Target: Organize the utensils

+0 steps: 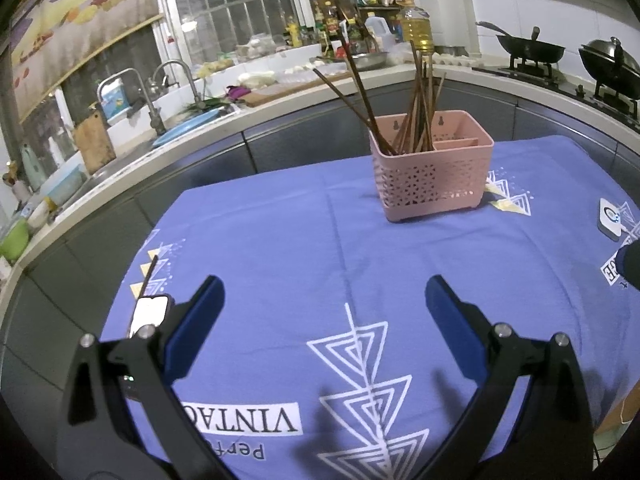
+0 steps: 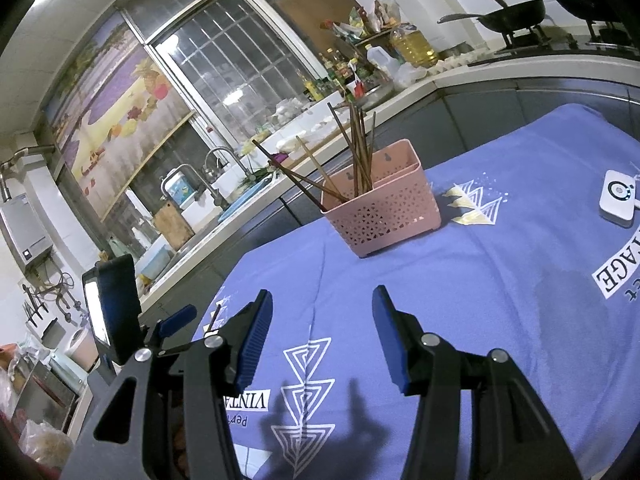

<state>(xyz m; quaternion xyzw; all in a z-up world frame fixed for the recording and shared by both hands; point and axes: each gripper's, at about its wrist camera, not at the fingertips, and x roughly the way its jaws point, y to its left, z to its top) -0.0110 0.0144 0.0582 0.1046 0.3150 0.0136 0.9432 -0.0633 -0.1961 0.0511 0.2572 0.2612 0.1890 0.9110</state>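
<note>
A pink perforated utensil basket (image 1: 432, 176) stands on the blue tablecloth (image 1: 280, 240), with several brown chopsticks (image 1: 416, 100) upright in its left compartment. It also shows in the right wrist view (image 2: 384, 212) with the chopsticks (image 2: 356, 152). One loose chopstick (image 1: 149, 276) lies at the table's left edge, partly hidden by my left finger; it shows in the right wrist view (image 2: 214, 317) too. My left gripper (image 1: 324, 300) is open and empty above the cloth. My right gripper (image 2: 322, 312) is open and empty, and the left gripper (image 2: 176, 320) shows at its left.
A white small device (image 1: 612, 218) lies at the table's right side, also in the right wrist view (image 2: 618, 198). Behind the table runs a kitchen counter (image 1: 280, 96) with a sink, bottles and woks on a stove (image 1: 532, 50).
</note>
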